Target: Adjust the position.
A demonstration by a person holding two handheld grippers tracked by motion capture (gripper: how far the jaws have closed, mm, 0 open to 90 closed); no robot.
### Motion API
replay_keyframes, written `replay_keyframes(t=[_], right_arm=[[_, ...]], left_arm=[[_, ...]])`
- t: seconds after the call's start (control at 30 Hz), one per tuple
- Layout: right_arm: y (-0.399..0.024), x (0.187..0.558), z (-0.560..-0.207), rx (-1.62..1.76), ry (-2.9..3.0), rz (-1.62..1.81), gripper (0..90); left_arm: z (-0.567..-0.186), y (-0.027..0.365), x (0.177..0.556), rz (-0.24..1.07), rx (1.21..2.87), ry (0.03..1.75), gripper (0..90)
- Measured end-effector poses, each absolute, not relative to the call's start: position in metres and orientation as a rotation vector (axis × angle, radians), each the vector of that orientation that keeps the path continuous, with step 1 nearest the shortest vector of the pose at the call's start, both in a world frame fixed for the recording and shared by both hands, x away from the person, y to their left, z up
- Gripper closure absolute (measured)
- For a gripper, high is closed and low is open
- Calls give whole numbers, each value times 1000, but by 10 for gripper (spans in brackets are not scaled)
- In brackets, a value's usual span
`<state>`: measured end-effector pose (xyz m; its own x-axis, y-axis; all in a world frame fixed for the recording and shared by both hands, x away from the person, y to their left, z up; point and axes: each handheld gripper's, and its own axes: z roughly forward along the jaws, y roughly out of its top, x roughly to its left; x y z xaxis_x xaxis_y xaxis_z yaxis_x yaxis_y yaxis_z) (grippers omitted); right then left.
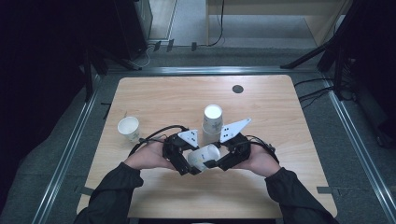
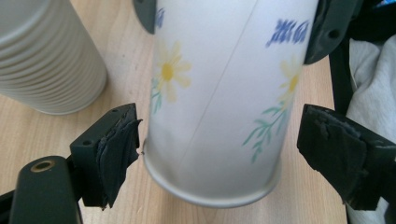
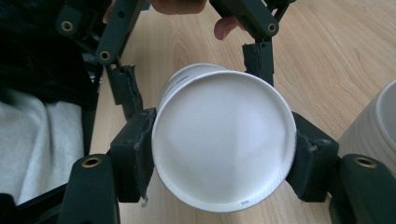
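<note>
Over the wooden table (image 1: 280, 112), our right gripper (image 3: 224, 154) clamped the flowered paper cup (image 3: 224, 140); our left gripper (image 2: 219, 149) stood open around its base, pads clear.

Table: light wooden table (image 1: 154, 98) is carrying two items.
Centre: stack of paper cups (image 1: 212, 119) is standing upright.
Left: single cup (image 1: 129, 128) is standing upright.

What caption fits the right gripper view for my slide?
Right gripper clamps the rim end of a white flower-printed paper cup above the wooden table, left gripper open around its base.
</note>
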<state>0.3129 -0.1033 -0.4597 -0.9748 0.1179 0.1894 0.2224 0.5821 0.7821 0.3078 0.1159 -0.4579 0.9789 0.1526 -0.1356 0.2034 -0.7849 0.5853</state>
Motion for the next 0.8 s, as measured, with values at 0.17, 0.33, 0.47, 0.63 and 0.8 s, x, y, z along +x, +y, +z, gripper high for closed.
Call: replay_keyframes(t=[0.17, 0.33, 0.47, 0.63, 0.8], right_arm=[[-107, 312, -454, -283, -2667, -1397, 350], [-110, 312, -451, -290, -2645, -1427, 350], [-110, 312, -450, -286, -2632, -1439, 350], [-109, 312, -448, -283, -2596, -1461, 350], [-109, 313, -449, -286, -2595, -1463, 351]], left_arm=[[-459, 123, 309, -128, 2416, 281, 127], [-459, 127, 307, -141, 2359, 293, 123], [-463, 127, 307, -154, 2341, 305, 124], [-469, 123, 305, -150, 2330, 289, 130], [-468, 126, 305, -131, 2302, 287, 210]])
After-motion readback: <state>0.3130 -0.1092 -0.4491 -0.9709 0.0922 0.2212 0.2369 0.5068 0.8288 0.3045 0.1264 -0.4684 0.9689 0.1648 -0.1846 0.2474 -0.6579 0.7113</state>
